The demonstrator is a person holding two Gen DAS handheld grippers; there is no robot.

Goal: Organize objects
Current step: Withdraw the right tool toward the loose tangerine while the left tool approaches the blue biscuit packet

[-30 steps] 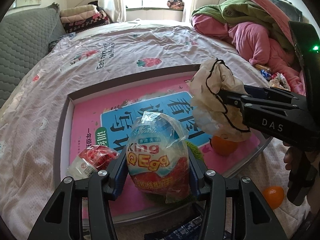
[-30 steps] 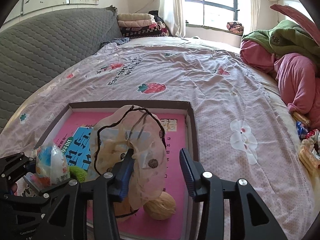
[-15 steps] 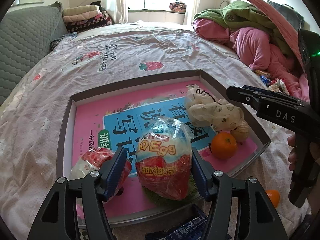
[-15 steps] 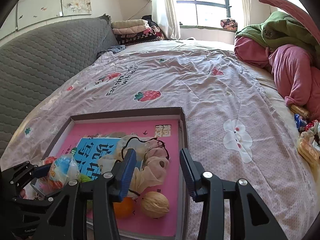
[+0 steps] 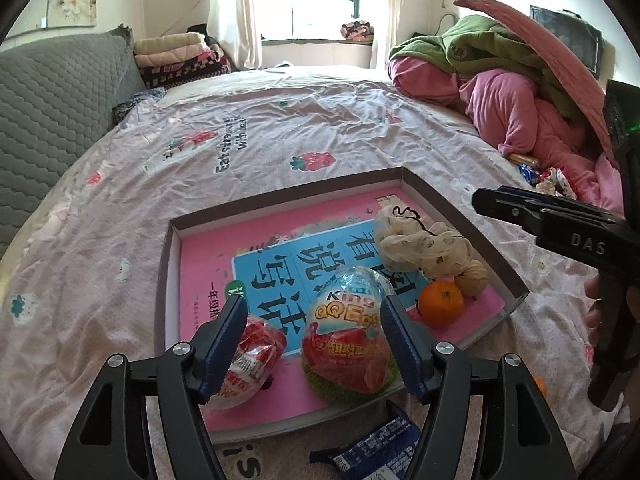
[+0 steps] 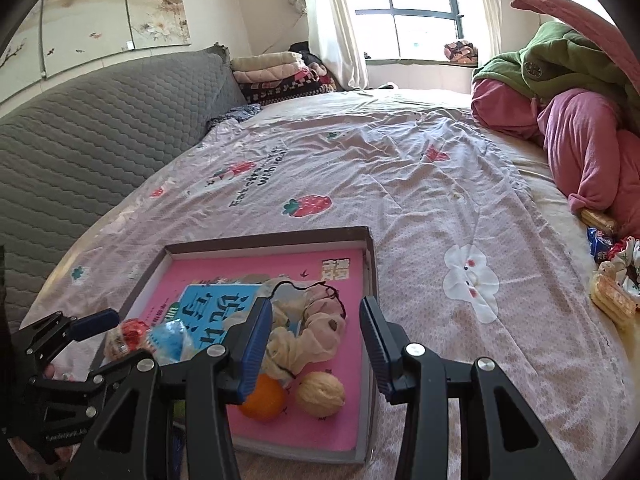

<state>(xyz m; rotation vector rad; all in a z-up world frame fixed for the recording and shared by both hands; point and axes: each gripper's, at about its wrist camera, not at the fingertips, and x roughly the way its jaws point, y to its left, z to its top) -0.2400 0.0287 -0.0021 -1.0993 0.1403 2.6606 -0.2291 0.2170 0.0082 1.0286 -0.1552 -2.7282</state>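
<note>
1. While the shallow box (image 5: 420, 184) lies on the strawberry-print bedsheet (image 5: 280, 128), the left gripper (image 5: 314, 344) hovers above its near edge with the jaws spread wide; they have just been opening, and the wrapped King egg (image 5: 346, 344) stands between them, free of both pads.
2. The egg sits on a green knitted piece (image 5: 340, 394) on the pink book (image 5: 208, 256) that lines the box.
3. A red-and-white wrapped snack (image 5: 252, 360) lies just left of the egg, partly behind the left finger.
4. The right gripper (image 6: 316, 344) hangs over the box's right half, jaws partly apart and holding nothing.
5. Beyond its fingers, the cream spotted cloth (image 6: 308, 332) lies crumpled on the book, with an orange (image 6: 264, 400) and a walnut (image 6: 320, 394) side by side on its near side, the orange to the left.
6. A dark blue packet (image 5: 372, 448) lies on the sheet, just near of the box.
</note>
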